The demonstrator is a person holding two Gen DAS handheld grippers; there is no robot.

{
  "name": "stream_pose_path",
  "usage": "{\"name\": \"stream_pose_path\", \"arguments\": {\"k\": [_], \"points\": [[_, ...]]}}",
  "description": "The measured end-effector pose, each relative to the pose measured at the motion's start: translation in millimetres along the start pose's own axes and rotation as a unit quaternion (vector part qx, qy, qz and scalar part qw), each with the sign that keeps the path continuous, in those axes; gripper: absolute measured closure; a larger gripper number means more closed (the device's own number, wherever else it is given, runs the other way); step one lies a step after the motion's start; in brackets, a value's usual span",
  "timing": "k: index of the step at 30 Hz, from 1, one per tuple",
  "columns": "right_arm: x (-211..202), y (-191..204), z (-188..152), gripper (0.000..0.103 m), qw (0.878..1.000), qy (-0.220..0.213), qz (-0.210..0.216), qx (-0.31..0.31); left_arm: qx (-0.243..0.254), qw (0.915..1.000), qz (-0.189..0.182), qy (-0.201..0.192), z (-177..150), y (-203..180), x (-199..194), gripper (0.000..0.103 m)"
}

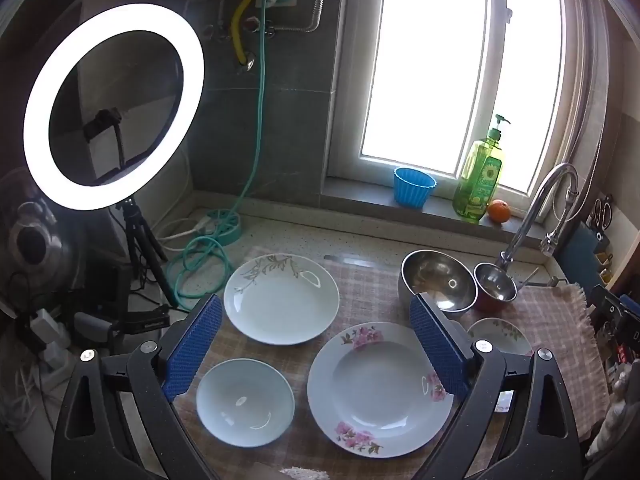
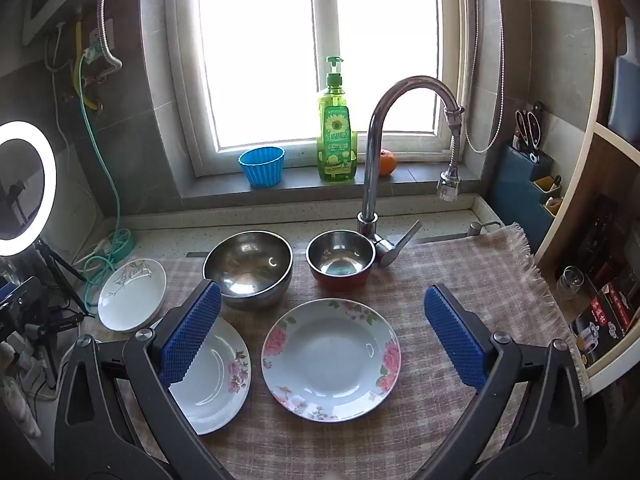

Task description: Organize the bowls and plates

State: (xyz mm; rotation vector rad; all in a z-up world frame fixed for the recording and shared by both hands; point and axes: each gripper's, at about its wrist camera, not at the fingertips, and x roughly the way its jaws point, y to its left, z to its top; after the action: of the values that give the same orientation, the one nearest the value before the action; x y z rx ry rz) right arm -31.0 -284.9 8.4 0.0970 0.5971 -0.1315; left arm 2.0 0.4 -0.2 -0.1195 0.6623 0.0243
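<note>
Both grippers, your left gripper (image 1: 316,344) and right gripper (image 2: 322,338), hang wide open and empty over the checked cloth (image 2: 460,272), where four white ceramic plates (image 2: 331,359) and two round steel bowls (image 2: 248,266) lie unstacked, so nothing is organized yet.

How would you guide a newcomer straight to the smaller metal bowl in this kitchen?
Find the tap below the window. At its base, on the checked cloth, stand two metal bowls. You want the small bowl, nearest the tap: red outside, unlike the all-steel large bowl to its left.
</note>
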Motion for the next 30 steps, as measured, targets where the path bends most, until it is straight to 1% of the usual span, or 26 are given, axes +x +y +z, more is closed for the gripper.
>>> {"name": "stream_pose_path", "arguments": {"k": [1, 2, 4, 5, 10, 11, 13, 30], "points": [[-2.1, -0.2, -3.7, 0.000, 1.000, 0.001, -0.001, 0.000, 0.001, 1.0000, -0.003, 0.001, 0.7, -0.2, 1.3, 0.008], [-3.8, 0.8, -5.9, 0.000, 1.000, -0.008, -0.003, -0.006, -0.002, 1.0000, 0.004, 0.008, 8.6, 0.5, 1.7, 0.008], [-4.5, 1.7, -9.9, 0.000, 1.000, -0.008, -0.003, -0.009, -0.004, 0.9998, 0.006, -0.017, 7.4, -0.6, -1.9, 0.008], [-4.8, 0.5, 3.9, 0.000, 1.000, -0.007, -0.003, -0.009, 0.000, 0.9998, 0.009, -0.015, 9.4, -3.8, -1.3, 0.008], [-1.4, -2.2, 23.6, 0.000, 1.000, -0.007, -0.002, -0.003, 0.001, 0.9996, 0.007, -0.026, 7.0, -6.5, -6.6, 0.008], [-5.8, -1.8, 14.8, 0.000, 1.000, -0.017, -0.003, -0.003, 0.001, 0.9997, 0.005, -0.025, 7.4, -6.9, -6.7, 0.008], [-6.1, 0.2, 10.2, 0.000, 1.000, -0.021, -0.004, -0.002, 0.003, 0.9997, 0.004, -0.025, 5.2, -6.9, -5.8, 0.008], [-3.1, -0.5, 8.3, 0.000, 1.000, -0.017, -0.002, 0.000, 0.011, 0.9997, 0.001, -0.022, 3.3, -10.0, -5.7, 0.008]]}}
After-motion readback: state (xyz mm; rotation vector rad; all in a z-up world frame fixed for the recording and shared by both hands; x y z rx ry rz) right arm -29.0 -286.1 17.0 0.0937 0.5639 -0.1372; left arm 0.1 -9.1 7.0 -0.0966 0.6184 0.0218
